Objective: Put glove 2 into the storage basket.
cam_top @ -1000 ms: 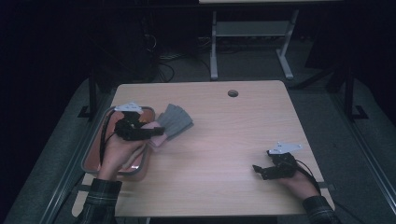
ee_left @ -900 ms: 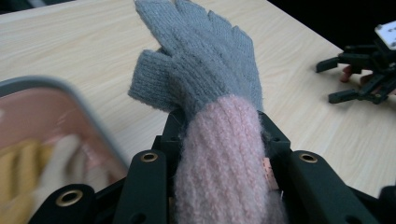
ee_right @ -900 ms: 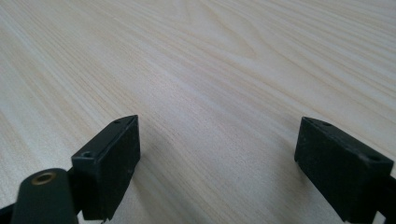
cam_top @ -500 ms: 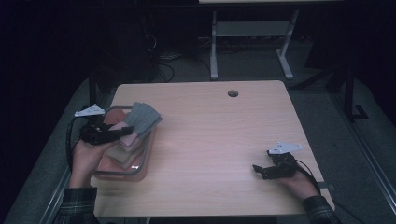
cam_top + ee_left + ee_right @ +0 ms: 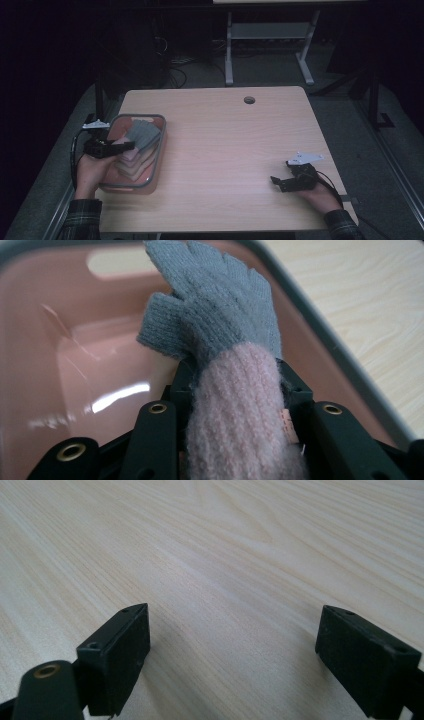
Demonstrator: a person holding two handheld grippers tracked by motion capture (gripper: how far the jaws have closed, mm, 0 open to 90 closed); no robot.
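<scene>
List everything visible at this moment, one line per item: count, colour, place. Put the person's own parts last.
glove: one, grey knit with a fuzzy pink cuff, clamped at the cuff in the left gripper, its fingers over the bin.
bin: one, pink with a grey rim, at the table's left edge.
table: one, light wood, with a round grommet hole near the far edge.
metal stand: one, light grey, on the floor beyond the table.
left gripper: one, black, over the bin, shut on the glove.
right gripper: one, black, jaws open, low over bare table near the right front.
hands: two, in plaid sleeves, entering from the bottom.
</scene>
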